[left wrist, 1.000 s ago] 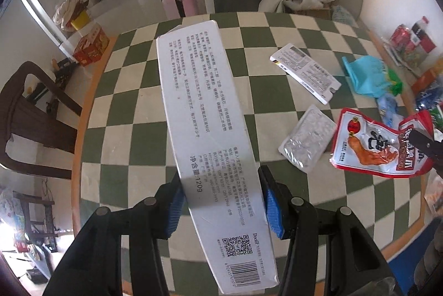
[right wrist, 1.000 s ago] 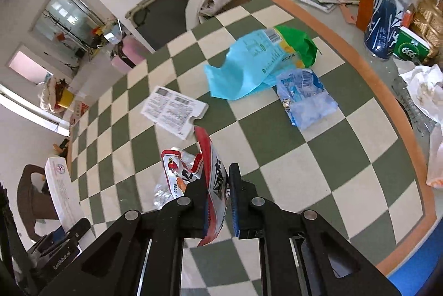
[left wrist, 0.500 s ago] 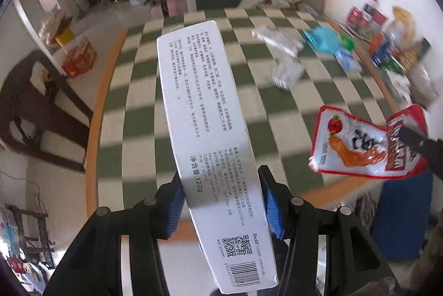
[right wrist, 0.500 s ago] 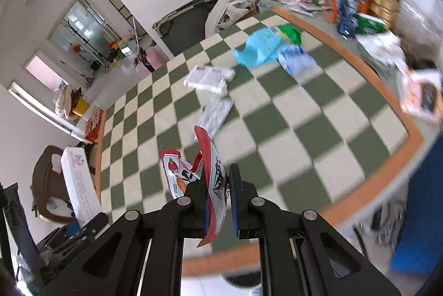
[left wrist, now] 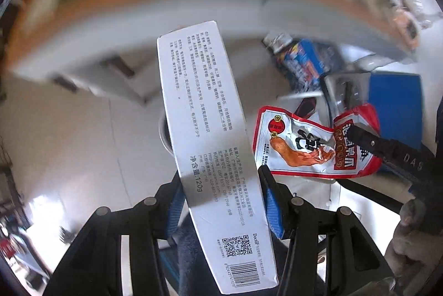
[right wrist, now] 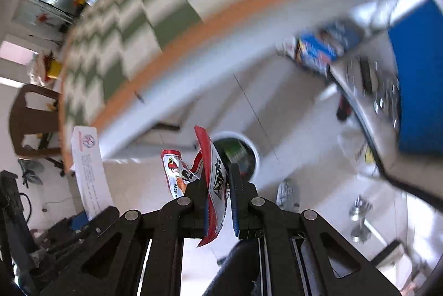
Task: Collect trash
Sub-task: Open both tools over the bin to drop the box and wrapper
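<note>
Table point(right wrist: 171, 19) with green-and-cream checks and an orange rim fills the upper left of the right wrist view, heavily blurred; in the left wrist view it is a smeared band across the top. Pale tiled floor point(right wrist: 277, 130) takes up the middle of both views. A blue panel point(right wrist: 415, 74) stands at the right edge, with a brown chair point(right wrist: 25, 124) at the left edge.

Long white carton point(left wrist: 210, 135), printed with black text, a QR code and a barcode, runs from the lower centre up to mid-frame in the left wrist view. The left gripper point(left wrist: 221, 202) is clamped on it at about half span, blue pads pressing both long sides.

Round white-rimmed bin point(right wrist: 238, 155) sits on the floor just above centre-bottom of the right wrist view, directly beyond the right gripper's tips; contents are too blurred to tell.

Red-and-white snack wrapper point(right wrist: 213, 179) is pinched edge-on in the right gripper point(right wrist: 221, 185), jaws almost fully closed on the thin foil. In the left wrist view the same wrapper shows at right of centre, just beside the carton.
</note>
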The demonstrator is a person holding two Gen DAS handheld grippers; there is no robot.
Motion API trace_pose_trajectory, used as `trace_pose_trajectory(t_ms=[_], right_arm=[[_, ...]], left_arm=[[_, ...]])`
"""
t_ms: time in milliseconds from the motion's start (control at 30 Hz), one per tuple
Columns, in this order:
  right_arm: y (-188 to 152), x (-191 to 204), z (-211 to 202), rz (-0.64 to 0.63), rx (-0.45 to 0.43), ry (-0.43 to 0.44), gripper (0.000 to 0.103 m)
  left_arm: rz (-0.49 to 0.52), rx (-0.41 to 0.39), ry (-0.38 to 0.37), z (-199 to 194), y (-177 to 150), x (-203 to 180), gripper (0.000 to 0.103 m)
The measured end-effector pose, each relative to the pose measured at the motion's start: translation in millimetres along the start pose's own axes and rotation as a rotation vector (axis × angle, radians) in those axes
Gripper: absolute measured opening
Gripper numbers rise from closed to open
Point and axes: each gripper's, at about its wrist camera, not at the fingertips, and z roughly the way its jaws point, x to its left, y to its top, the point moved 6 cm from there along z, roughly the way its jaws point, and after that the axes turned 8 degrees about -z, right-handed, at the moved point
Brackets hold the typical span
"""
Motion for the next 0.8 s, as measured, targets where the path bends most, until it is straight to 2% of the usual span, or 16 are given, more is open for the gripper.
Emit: trace_pose_trajectory(t_ms=[67, 200, 367, 433, 500, 600, 633, 667, 700, 767, 800], right_arm=[[-13, -14, 43, 0.009, 0.036, -0.015, 0.012], [-25, -36, 132, 0.020, 0.079, -0.031, 0.012], [-21, -55, 251, 0.019, 0.093, -0.067, 0.012], [-20, -58, 290, 0.020, 0.099, -0.077, 0.012], [-22, -60, 334, 0.007, 0.138, -0.071, 0.013], [-26, -58, 373, -0.023, 0.184, -0.049, 0.016], [-28, -58, 380, -0.035, 0.189, -0.045, 0.021], [-32, -57, 385, -0.053, 0.201, -0.040, 0.044], [-35, -56, 386, -0.069, 0.204, -0.044, 0.070], [-37, -55, 384, -0.118, 0.200, -0.077, 0.089], [-38, -53, 382, -0.157, 0.201, -0.106, 0.093]], left_arm=[[-0.033, 0.052, -0.004, 53, 3, 11, 0.047], [-0.077, 0.106, 0.025, 152, 20, 36, 0.048], [-0.149, 0.171, 0.020, 264, 43, 68, 0.049], [-0.147, 0.179, 0.026, 290, 49, 74, 0.059], [-0.156, 0.163, 0.044, 306, 54, 84, 0.088], [-0.189, 0.139, 0.057, 310, 58, 98, 0.093], [-0.196, 0.130, 0.061, 309, 57, 102, 0.097], [-0.202, 0.120, 0.067, 306, 56, 105, 0.103], [-0.205, 0.105, 0.077, 302, 55, 112, 0.103], [-0.201, 0.071, 0.097, 294, 51, 120, 0.103], [-0.199, 0.054, 0.114, 288, 50, 125, 0.103]])
